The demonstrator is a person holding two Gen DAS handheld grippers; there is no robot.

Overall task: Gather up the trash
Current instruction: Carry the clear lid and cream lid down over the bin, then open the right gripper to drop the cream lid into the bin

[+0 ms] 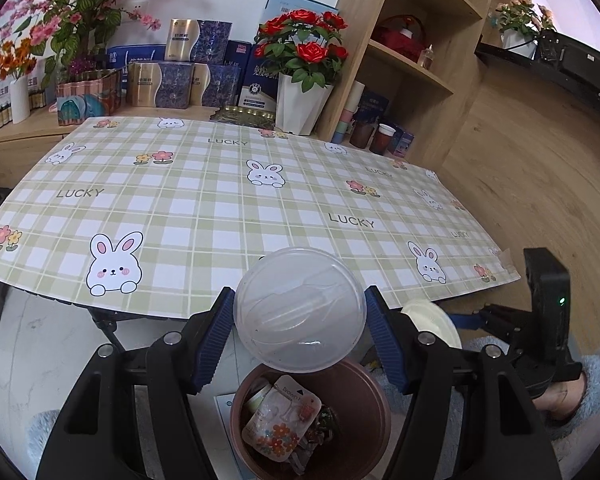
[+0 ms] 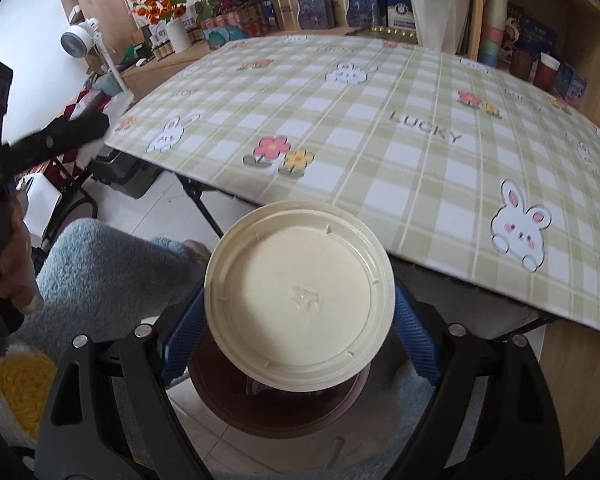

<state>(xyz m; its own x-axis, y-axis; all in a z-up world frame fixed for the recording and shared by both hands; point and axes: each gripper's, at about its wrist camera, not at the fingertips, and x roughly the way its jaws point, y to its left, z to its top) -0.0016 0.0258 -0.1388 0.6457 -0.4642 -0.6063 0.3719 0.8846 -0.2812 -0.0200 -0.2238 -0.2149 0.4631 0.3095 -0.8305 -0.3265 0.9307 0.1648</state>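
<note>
Across the desk (image 1: 204, 200) I see no loose trash on its checked cloth — by my judgement the collecting is nearly done, with only what I carry left to drop. Below its near edge stands the brown bin (image 1: 364, 396), already holding a flowered wrapper (image 1: 280, 428) and other scraps I cannot make out. My right gripper (image 2: 300, 312) has its fingers clamped on the rim of a cream lid (image 2: 300, 296), held flat above the bin, which hides nearly all of the bin in that view. My left gripper (image 1: 300, 320) has its fingers closed against the sides of a clear plastic container (image 1: 300, 308), also held over the bin's far rim. Something pale shows inside the container — perhaps cutlery, though I cannot tell. The desk's far right corner is cut off, so stray trash there would escape me.
</note>
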